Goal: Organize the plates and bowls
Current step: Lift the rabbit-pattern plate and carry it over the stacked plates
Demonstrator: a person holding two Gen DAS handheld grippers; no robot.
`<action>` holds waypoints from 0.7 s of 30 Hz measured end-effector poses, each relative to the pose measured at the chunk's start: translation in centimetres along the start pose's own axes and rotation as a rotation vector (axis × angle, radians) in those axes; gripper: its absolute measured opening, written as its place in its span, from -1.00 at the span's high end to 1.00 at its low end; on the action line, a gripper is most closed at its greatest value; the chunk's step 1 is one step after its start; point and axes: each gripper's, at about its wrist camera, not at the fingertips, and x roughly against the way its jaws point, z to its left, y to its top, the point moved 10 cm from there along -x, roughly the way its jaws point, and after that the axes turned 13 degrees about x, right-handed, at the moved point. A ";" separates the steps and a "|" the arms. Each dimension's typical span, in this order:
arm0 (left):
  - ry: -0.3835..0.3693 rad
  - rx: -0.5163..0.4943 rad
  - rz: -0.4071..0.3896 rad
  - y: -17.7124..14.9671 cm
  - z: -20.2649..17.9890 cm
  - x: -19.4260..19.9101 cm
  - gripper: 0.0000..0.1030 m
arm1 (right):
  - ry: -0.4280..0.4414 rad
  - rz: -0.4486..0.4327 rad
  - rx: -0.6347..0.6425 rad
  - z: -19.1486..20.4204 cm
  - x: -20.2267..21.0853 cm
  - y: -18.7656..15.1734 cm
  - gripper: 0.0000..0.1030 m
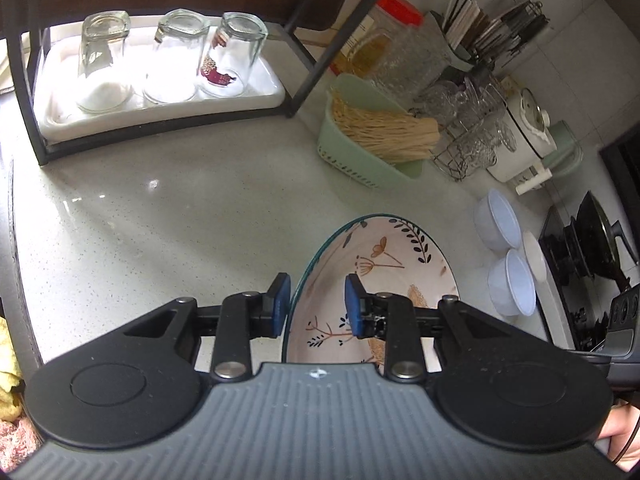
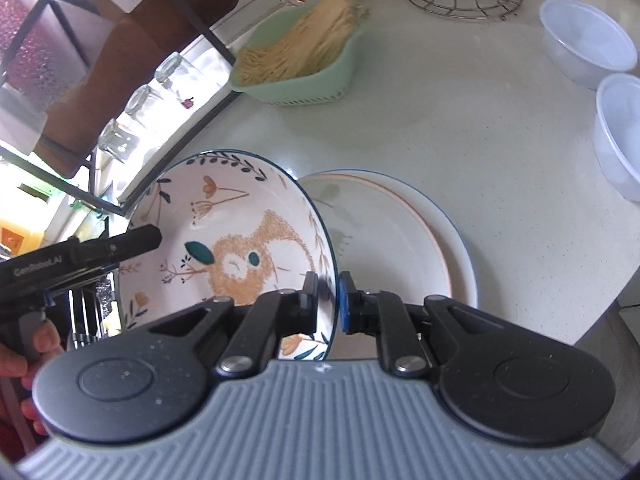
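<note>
Above the counter (image 2: 460, 128), the right gripper (image 2: 327, 306) pinches the patterned bowl's (image 2: 240, 240) rim, carrying it tilted. The left gripper's (image 1: 316, 306) jaws straddle the rim loosely, likely steadying it.

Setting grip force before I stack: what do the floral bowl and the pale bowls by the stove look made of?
Floral bowl: probably glazed ceramic, glossy, with a painted pattern and thin dark rim. Pale bowls: likely plastic or melamine; matte, slightly translucent bluish white, so I can't be sure.

Open counter (image 1: 168, 216) left, black rack (image 1: 296, 92), green basket (image 1: 360, 152), white bowls (image 1: 500, 220) hemming the far side
</note>
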 end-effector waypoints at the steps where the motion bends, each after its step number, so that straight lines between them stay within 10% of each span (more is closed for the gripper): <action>1: 0.004 -0.009 -0.002 0.0 -0.2 0.0 0.37 | 0.004 -0.005 -0.006 -0.1 0.0 0.0 0.73; 21: 0.229 -0.203 0.020 -0.5 -3.0 -1.2 0.37 | 0.047 0.007 0.021 -0.4 -1.3 -0.1 0.65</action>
